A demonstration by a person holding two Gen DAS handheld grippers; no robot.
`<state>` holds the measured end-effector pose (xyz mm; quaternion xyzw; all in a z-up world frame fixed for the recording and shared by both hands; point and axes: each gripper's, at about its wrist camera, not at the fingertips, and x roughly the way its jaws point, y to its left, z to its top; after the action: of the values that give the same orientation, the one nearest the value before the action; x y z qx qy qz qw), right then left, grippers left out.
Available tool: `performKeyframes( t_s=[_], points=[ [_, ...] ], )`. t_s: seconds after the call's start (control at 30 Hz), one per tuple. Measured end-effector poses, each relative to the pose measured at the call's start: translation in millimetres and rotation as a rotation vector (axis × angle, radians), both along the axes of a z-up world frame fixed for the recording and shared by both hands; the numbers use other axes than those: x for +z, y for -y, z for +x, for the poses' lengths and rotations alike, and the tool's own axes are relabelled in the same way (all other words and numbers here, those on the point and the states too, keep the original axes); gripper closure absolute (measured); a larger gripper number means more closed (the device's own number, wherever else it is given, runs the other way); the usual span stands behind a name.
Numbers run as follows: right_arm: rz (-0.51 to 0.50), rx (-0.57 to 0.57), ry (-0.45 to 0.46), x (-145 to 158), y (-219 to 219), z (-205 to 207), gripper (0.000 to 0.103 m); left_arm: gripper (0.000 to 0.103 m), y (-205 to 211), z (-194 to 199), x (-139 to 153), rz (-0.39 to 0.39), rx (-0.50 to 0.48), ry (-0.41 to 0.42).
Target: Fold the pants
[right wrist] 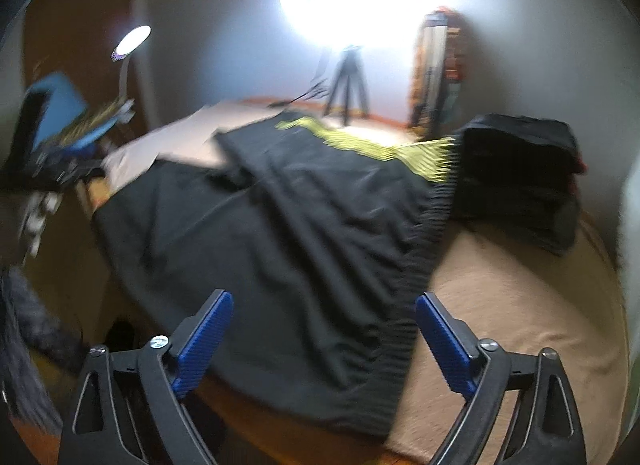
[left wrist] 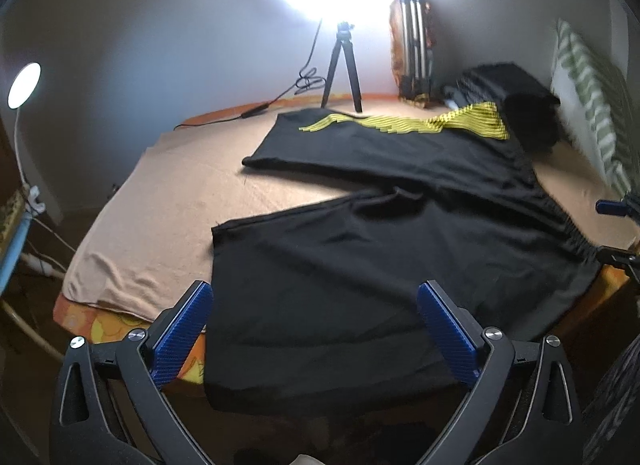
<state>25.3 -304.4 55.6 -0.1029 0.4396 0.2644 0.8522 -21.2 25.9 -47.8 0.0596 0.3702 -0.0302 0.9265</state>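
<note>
Black pants (left wrist: 360, 249) with a yellow striped side panel (left wrist: 420, 123) lie spread flat on a bed covered by a tan blanket (left wrist: 168, 201). The two legs point left and the near leg hangs over the bed's front edge. My left gripper (left wrist: 316, 305) is open and empty, just above the near leg. In the right wrist view the pants (right wrist: 280, 245) show with the ribbed waistband (right wrist: 420, 265) on the right. My right gripper (right wrist: 324, 317) is open and empty, above the waist end near the bed's front edge. The right gripper's tip also shows at the left wrist view's right edge (left wrist: 616, 209).
A stack of folded dark clothes (right wrist: 520, 177) sits at the back right of the bed. A bright lamp on a black tripod (left wrist: 342, 65) stands at the back, with a cable (left wrist: 248, 113). A small round lamp (left wrist: 24, 85) is at the left. A striped pillow (left wrist: 592, 113) leans at the right.
</note>
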Motion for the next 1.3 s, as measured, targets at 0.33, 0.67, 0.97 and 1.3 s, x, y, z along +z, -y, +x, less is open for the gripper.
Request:
performKeyframes(
  t_s=[0.33, 0.67, 0.97, 1.3],
  points=[
    [-0.150, 0.305, -0.083, -26, -33, -45, 0.047, 0.022, 6, -3, -14, -0.034, -0.105, -0.090],
    [-0.242, 0.347, -0.085, -39, -36, -48, 0.051, 0.022, 8, -7, -22, -0.014, -0.171, -0.142],
    [-0.233, 0.317, -0.110, -41, -37, -36, 0.077, 0.021, 26, -15, -29, -0.004, -0.278, -0.167],
    [-0.183, 0.203, -0.041, -14, -37, -4, 0.100, 0.021, 66, -21, -47, 0.128, -0.411, -0.188]
  ],
)
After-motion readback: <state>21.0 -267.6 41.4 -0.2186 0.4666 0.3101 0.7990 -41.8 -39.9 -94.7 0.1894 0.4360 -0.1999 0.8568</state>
